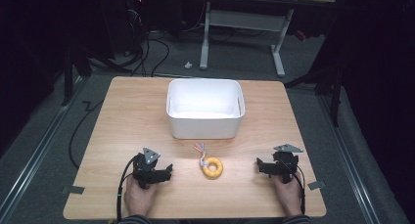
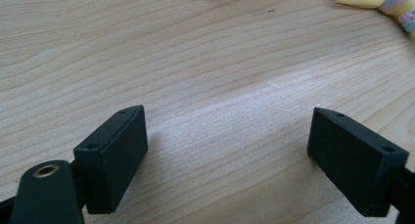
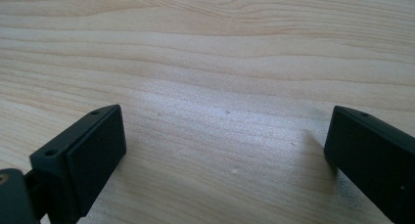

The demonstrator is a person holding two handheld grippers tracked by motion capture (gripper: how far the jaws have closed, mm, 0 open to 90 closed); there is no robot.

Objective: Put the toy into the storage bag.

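Wooden table (image 1: 122,116): left gripper (image 1: 169,171) and right gripper (image 1: 258,164) gape, empty.

Light wooden table (image 1: 122,136): white bin (image 1: 205,109) sits toward the far edge; yellow ring (image 1: 213,168) with pastel cord (image 1: 199,148) lies near the front centre.

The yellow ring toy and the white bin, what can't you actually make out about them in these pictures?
- Yellow ring toy: too small in the high view to tell its material; the left gripper view cuts it off at the top edge.
- Pastel rope on the toy: cut off at the left gripper view's corner; the knot is unreadable.
- White bin: its near wall hides part of the floor inside in the high view, so anything lying there can't be told.
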